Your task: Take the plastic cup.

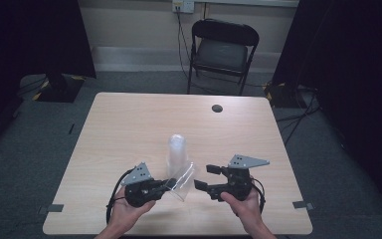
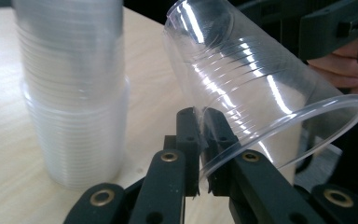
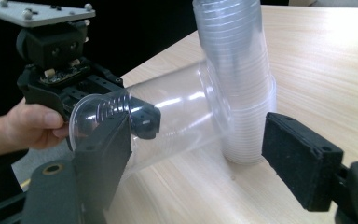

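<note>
A single clear plastic cup (image 1: 183, 178) (image 2: 247, 79) (image 3: 177, 112) lies tilted on its side in the air, just right of a tall upside-down stack of clear cups (image 1: 176, 149) (image 2: 70, 93) (image 3: 237, 65) on the table. My left gripper (image 1: 170, 182) (image 2: 200, 140) (image 3: 140, 119) is shut on the single cup's rim, one jaw inside and one outside. My right gripper (image 1: 205, 177) (image 3: 198, 135) stands open to the right, jaws spread wide on either side of the cup and stack without touching them.
The light wooden table (image 1: 129, 119) has a dark round hole (image 1: 217, 108) near its far edge. A black folding chair (image 1: 224, 47) stands behind the table. Dark curtains hang at both sides, and cables run over the grey floor.
</note>
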Demonstrator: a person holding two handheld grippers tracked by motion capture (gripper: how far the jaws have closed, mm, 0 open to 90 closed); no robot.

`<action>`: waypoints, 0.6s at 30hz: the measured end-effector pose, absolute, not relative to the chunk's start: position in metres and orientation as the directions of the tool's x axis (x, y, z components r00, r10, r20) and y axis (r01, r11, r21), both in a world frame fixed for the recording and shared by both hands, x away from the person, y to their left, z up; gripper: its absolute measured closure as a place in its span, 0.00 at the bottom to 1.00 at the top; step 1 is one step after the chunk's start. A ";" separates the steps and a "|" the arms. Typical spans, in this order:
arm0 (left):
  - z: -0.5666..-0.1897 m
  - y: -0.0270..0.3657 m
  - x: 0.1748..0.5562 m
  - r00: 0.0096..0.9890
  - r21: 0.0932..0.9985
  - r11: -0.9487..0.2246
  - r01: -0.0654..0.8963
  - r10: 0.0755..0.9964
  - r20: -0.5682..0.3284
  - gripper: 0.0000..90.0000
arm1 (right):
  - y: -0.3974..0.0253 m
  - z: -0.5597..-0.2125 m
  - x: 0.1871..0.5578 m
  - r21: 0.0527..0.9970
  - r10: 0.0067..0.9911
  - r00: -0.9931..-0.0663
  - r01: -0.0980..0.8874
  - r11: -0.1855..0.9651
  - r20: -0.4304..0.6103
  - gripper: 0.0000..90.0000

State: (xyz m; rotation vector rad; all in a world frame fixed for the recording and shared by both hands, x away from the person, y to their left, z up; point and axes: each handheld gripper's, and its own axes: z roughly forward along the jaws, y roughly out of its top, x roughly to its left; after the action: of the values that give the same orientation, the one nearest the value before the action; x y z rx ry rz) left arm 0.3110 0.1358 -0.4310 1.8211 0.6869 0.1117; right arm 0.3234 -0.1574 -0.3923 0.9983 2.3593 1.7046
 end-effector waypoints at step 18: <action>-0.420 0.128 0.325 0.845 0.759 -0.405 0.510 0.403 -0.352 0.96 | -0.150 -0.394 0.313 0.880 0.459 -0.874 0.337 0.335 0.159 0.21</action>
State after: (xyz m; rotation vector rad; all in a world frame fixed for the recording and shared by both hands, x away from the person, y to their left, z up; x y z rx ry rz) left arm 0.3254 0.1282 -0.4204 2.0474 0.6676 -0.1389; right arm 0.3126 -0.1499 -0.3944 0.7397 2.4683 1.5825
